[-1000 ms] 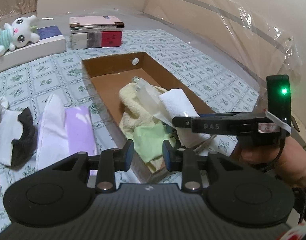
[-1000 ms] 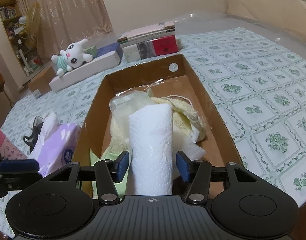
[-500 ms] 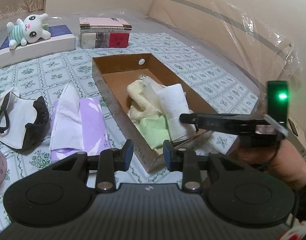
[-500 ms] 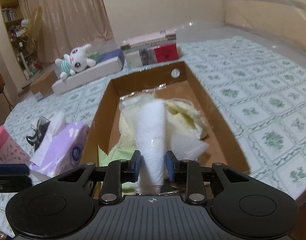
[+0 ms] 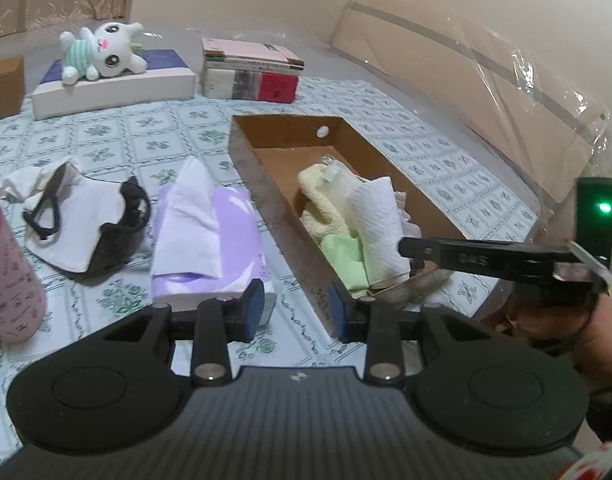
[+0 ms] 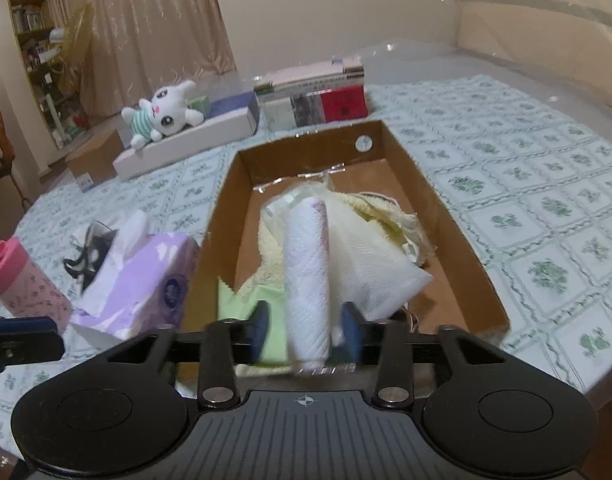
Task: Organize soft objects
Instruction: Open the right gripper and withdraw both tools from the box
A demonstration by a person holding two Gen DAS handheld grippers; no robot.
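Observation:
A brown cardboard box [image 5: 266,184] [image 6: 222,220] holds a yellow towel [image 5: 317,196], a green cloth [image 5: 341,256] and a white paper towel roll [image 5: 377,220] [image 6: 307,264]. My right gripper [image 6: 306,320] sits at the box's near end with the roll between its blue pads; the jaws are opening and a gap shows on the left side. Its finger also shows in the left wrist view [image 5: 409,246]. My left gripper [image 5: 296,312] hovers over the tablecloth between the box and a purple tissue pack [image 5: 230,232] [image 6: 154,276], jaws opening, nothing between them.
White and black face masks [image 5: 86,216] lie left of the tissue pack, and a pink cup [image 5: 6,272] [image 6: 26,284] stands at the far left. At the back, a plush bunny [image 5: 106,48] lies on a flat white box beside stacked books [image 5: 250,72].
The right jaws closed in on the paper towel roll, squeezing it narrow, then spread again. The left gripper drew back and left, bringing the tissue pack, masks and cup further into view.

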